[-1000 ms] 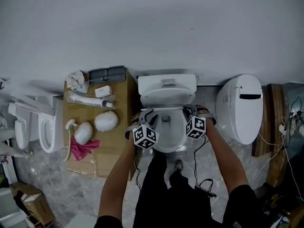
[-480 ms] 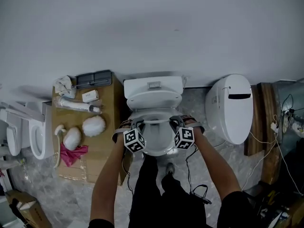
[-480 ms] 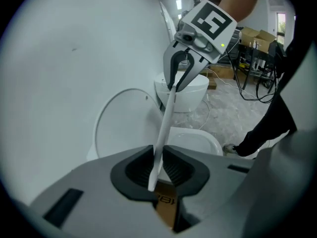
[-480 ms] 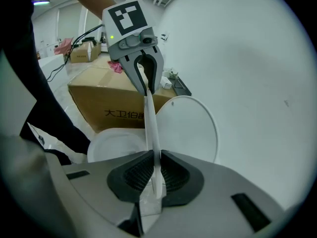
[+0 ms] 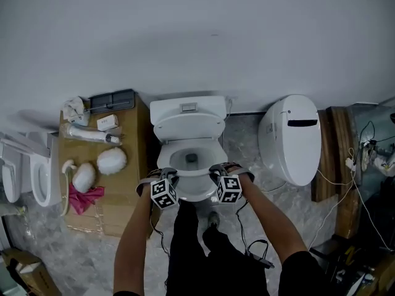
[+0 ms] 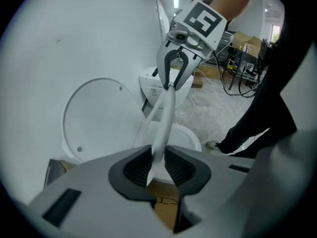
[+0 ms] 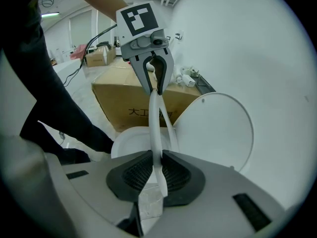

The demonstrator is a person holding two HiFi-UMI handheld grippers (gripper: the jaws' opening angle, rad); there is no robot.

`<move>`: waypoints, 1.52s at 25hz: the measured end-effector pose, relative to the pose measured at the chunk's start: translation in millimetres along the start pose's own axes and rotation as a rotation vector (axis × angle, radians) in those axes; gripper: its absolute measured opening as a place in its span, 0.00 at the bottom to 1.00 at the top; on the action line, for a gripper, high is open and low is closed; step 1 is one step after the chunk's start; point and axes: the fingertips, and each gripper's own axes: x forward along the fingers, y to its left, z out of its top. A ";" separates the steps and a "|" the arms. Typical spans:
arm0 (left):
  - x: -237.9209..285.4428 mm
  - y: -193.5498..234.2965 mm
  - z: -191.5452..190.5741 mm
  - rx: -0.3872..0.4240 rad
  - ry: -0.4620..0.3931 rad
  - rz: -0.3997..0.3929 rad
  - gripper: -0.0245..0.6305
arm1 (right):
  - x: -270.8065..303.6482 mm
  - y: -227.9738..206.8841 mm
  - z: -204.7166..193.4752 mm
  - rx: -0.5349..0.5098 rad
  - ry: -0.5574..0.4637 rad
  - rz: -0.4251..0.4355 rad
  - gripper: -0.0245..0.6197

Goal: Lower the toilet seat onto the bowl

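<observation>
Jaws of left gripper and right gripper are easing open, pads touching the toilet seat rim, low over the bowl. Lowering step; next, settle it gently, then release.

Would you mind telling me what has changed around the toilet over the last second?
The left gripper and right gripper brought the toilet seat further down and toward the person, closer to the bowl. The seat's rim sits between each gripper's jaws, which are opening now. The upright lid and the cardboard box stayed put.
</observation>
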 end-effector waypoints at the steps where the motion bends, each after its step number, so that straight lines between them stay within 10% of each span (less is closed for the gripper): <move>1: 2.7 -6.2 -2.7 -0.008 0.003 0.000 0.17 | 2.6 6.3 -1.4 0.012 0.000 0.007 0.15; 38: 136.2 -187.4 -108.1 0.077 0.123 -0.054 0.25 | 140.0 201.0 -68.6 -0.030 0.086 0.003 0.25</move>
